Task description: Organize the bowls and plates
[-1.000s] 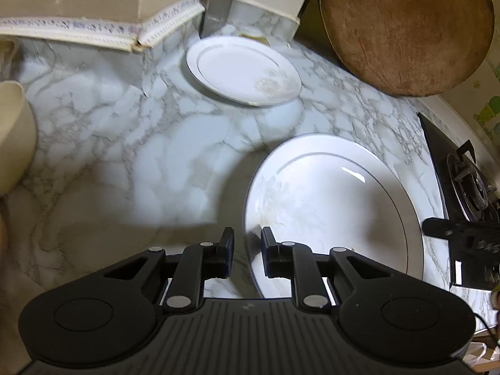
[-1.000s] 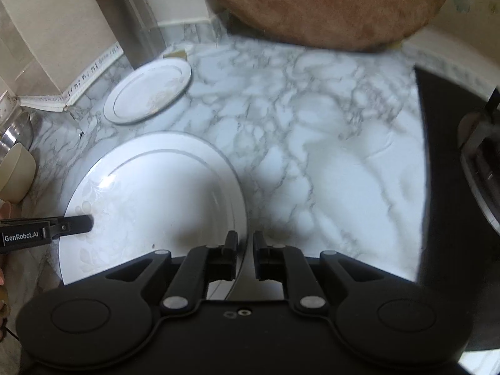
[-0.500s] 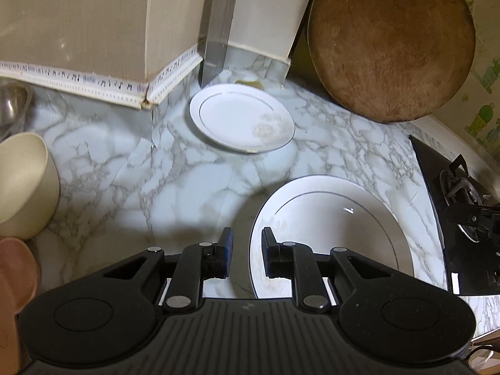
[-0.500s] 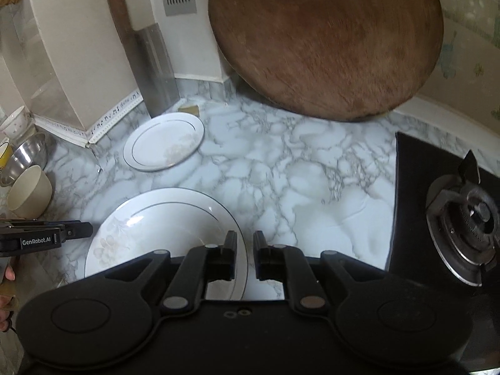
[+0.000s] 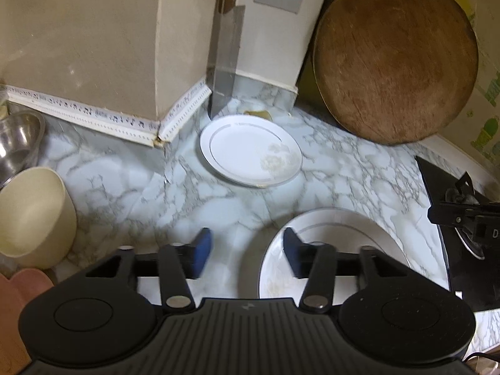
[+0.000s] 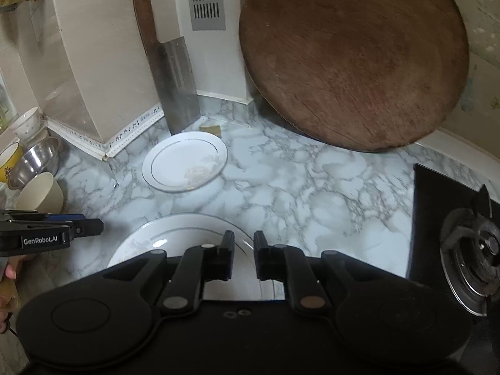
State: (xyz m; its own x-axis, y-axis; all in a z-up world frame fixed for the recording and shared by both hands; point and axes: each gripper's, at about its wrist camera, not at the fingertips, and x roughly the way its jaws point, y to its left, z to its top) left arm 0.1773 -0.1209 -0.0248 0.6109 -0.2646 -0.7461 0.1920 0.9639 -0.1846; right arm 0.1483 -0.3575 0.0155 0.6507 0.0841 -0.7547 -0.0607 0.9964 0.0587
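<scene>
both grippers have risen and drawn back from the large plate (image 5: 331, 250); left gripper (image 5: 247, 251) fingers have spread wide and hold nothing. at far left a cream bowl (image 5: 31, 215) stands beside a steel bowl (image 5: 18, 140). small plate (image 5: 251, 150) lies flat at the back corner, ahead of the left gripper, which appears nearer to it. right gripper (image 6: 243, 257) fingers stand narrowly apart, empty, above the large plate's right rim.

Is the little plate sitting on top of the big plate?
No, the small plate lies by itself on the marble counter, apart from the big plate nearer the camera.
</scene>
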